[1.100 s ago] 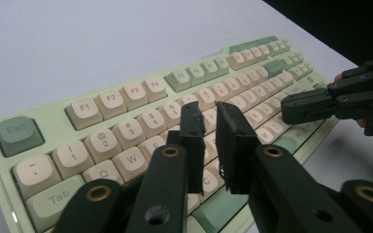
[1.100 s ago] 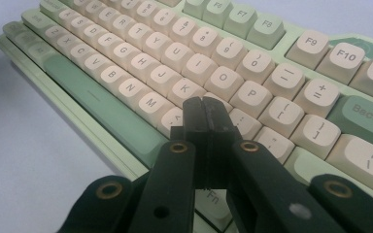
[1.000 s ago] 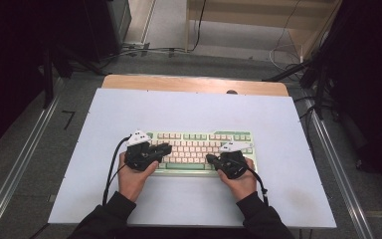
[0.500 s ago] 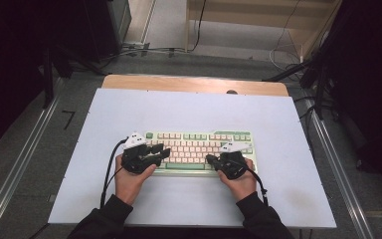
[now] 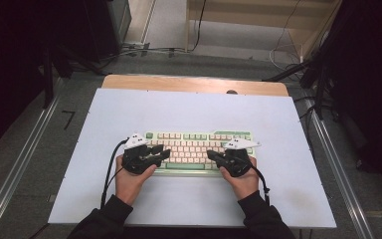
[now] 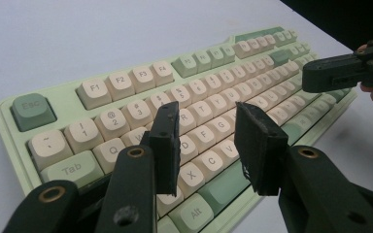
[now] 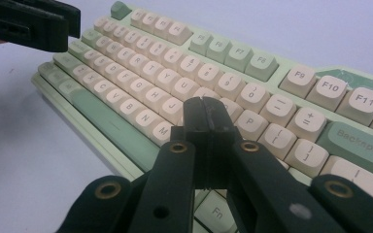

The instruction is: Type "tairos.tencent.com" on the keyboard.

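A: How is the desk (image 5: 129, 107) covered?

B: A pale lavender-white sheet is laid over it, and a strip of bare wood (image 5: 189, 83) is left showing along the far edge.

A: What is seen of the floor (image 5: 35, 149)?

B: Grey carpet is seen on both sides, crossed by metal rails (image 5: 25, 164) set along the desk's left and right. Cables (image 5: 149, 50) are strewn over it beyond the desk.

A: And further back?

B: A light wooden frame (image 5: 258, 12) is placed at the far side, with a paler floor strip beside it. Dark curtains or equipment (image 5: 363, 74) are hung at both sides, and the corners are left in shadow.
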The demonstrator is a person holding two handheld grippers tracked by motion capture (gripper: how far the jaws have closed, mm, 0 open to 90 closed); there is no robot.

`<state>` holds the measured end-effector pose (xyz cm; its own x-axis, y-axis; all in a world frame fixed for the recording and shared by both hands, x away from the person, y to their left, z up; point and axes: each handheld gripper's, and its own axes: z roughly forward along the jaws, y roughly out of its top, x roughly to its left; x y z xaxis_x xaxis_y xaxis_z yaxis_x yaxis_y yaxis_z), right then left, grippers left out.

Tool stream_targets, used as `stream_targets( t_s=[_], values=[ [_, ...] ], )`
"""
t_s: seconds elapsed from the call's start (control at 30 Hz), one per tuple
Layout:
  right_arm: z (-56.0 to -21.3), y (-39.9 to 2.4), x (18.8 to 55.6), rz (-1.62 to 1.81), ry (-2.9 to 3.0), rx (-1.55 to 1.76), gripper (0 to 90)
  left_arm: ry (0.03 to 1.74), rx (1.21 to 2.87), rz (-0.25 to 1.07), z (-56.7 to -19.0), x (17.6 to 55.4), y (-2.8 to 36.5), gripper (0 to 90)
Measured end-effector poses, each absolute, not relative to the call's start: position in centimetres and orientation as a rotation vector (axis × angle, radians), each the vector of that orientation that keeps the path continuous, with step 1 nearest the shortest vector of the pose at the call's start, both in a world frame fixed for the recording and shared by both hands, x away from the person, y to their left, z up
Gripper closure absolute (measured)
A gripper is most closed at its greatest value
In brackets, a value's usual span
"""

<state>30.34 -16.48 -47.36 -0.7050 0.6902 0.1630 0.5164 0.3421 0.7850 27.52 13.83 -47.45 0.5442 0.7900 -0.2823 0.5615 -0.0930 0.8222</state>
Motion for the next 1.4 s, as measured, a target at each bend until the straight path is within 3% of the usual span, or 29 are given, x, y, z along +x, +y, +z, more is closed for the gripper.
stream_targets(
  t_s=[0.2, 0.43, 0.53, 0.6, 0.7, 1.4],
  values=[
    [-47.2, -16.6, 30.4, 1.312, 2.393, 1.100, 85.1, 1.126, 1.775, 0.285, -47.5, 27.5, 13.8, 62.9],
    [-47.2, -16.7, 30.6, 1.338, 2.377, 1.114, 68.8, 1.119, 1.783, 0.279, -47.5, 27.5, 13.8, 65.0],
    [-47.3, -16.7, 30.7, 1.344, 2.375, 1.126, 62.8, 1.110, 1.789, 0.270, -47.5, 27.5, 13.7, 69.0],
    [-47.3, -16.7, 30.8, 1.354, 2.368, 1.132, 58.1, 1.101, 1.790, 0.269, -47.5, 27.4, 13.7, 78.1],
    [-47.2, -16.7, 30.8, 1.359, 2.358, 1.138, 56.6, 1.087, 1.799, 0.258, -47.5, 27.3, 13.7, 90.0],
    [-46.9, -16.5, 31.4, 1.363, 2.338, 1.140, 55.8, 1.068, 1.885, 0.254, -48.5, 27.6, 12.5, 90.0]
  ],
)
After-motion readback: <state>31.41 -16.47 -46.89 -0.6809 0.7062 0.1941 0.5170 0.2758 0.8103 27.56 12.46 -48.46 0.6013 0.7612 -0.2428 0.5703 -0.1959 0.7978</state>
